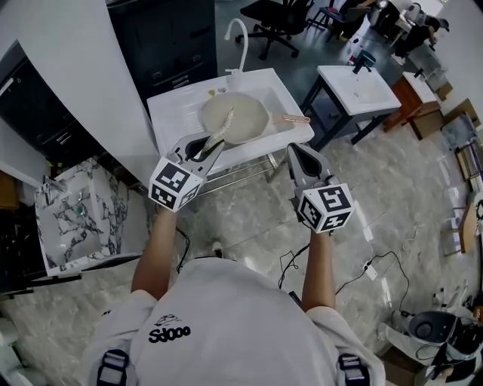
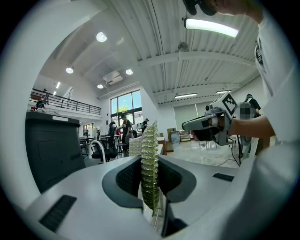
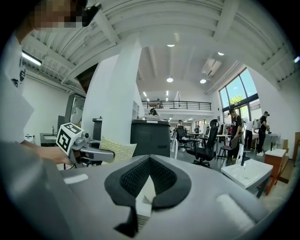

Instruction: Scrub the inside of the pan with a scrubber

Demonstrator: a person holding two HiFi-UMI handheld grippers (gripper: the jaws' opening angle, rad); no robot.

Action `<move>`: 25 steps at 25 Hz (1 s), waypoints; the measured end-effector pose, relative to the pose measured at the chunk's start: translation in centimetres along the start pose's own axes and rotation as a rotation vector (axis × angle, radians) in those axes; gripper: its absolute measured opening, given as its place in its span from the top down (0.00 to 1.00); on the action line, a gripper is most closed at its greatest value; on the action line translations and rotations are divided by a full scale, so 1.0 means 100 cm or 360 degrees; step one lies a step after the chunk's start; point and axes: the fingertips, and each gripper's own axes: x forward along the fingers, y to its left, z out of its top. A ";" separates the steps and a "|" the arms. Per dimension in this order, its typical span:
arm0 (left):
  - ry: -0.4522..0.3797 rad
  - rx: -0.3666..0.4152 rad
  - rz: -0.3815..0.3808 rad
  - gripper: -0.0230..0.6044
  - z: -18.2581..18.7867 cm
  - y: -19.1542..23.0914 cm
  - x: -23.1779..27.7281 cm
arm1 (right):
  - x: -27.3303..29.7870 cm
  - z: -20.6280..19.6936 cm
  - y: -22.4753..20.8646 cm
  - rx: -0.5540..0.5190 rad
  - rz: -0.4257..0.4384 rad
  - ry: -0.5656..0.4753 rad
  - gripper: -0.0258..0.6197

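Observation:
A round pan with a wooden handle lies in the white sink unit ahead of me, under the faucet. My left gripper hangs over the sink's near edge, shut on a yellow-green mesh scrubber whose far end reaches over the pan's near rim. In the left gripper view the scrubber stands edge-on between the pads. My right gripper is held in the air to the right of the sink's front corner, shut with nothing in it. The right gripper view also catches the scrubber.
A second white basin on a dark frame stands to the right. A marble-patterned basin sits at my left. A dark cabinet backs the sink. Office chairs stand behind. Cables cross the floor at the right.

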 end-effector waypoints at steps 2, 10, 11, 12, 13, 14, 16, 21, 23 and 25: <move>0.0001 -0.0005 -0.0008 0.86 -0.003 0.008 0.004 | 0.010 0.000 -0.003 -0.0006 -0.0010 0.0004 0.95; 0.0013 -0.0052 -0.0028 0.86 -0.018 0.036 0.018 | 0.039 -0.005 -0.004 -0.0034 -0.0018 0.0050 0.95; 0.0017 -0.0057 -0.0031 0.86 -0.020 0.036 0.019 | 0.040 -0.006 -0.004 -0.0034 -0.0018 0.0057 0.95; 0.0022 -0.0060 -0.0036 0.86 -0.022 0.037 0.020 | 0.042 -0.008 -0.005 -0.0033 -0.0019 0.0063 0.95; 0.0026 -0.0061 -0.0041 0.86 -0.023 0.037 0.021 | 0.043 -0.008 -0.006 -0.0033 -0.0022 0.0067 0.95; 0.0030 -0.0061 -0.0045 0.86 -0.025 0.038 0.022 | 0.045 -0.009 -0.006 -0.0035 -0.0026 0.0068 0.95; 0.0036 -0.0061 -0.0050 0.86 -0.026 0.041 0.024 | 0.047 -0.008 -0.008 -0.0041 -0.0029 0.0066 0.95; 0.0048 -0.0058 -0.0028 0.86 -0.026 0.051 0.032 | 0.058 -0.005 -0.016 -0.0051 -0.0023 0.0052 0.95; 0.0052 -0.0055 -0.0014 0.86 -0.026 0.055 0.036 | 0.064 -0.004 -0.023 -0.0053 -0.0022 0.0042 0.95; 0.0059 -0.0054 0.0003 0.86 -0.027 0.061 0.041 | 0.072 -0.003 -0.030 -0.0053 -0.0015 0.0030 0.95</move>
